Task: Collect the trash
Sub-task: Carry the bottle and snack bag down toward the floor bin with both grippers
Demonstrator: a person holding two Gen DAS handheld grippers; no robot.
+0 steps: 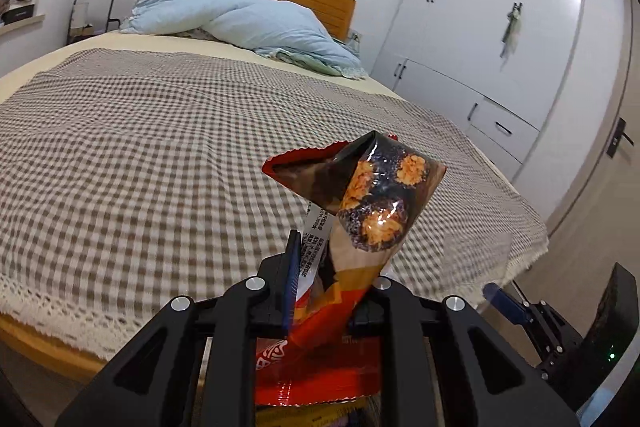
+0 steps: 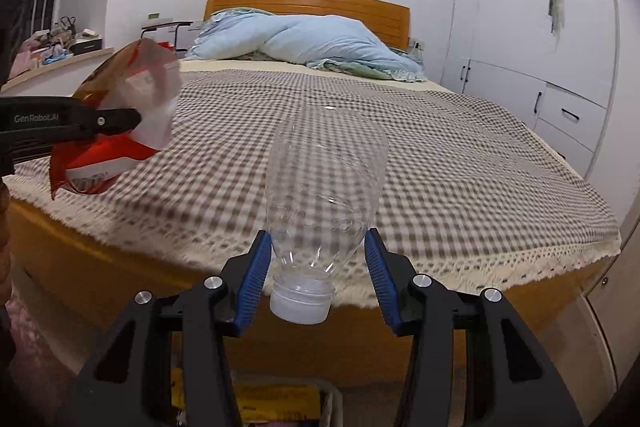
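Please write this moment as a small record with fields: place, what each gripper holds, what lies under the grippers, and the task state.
place: bedroom, in front of a bed with a brown-and-white checked cover and a light blue quilt
left gripper: shut on a crumpled red and orange plastic snack wrapper
right gripper: shut on a clear empty plastic bottle, white cap towards the camera, blue fingers on its shoulder
below: a container with yellow contents, only partly seen
task state: both items held, not yet dropped

Checked bedspread (image 1: 160, 147) over bed; blue duvet (image 1: 248, 23) heaped near headboard (image 2: 308, 7); white wardrobe (image 1: 500, 27).
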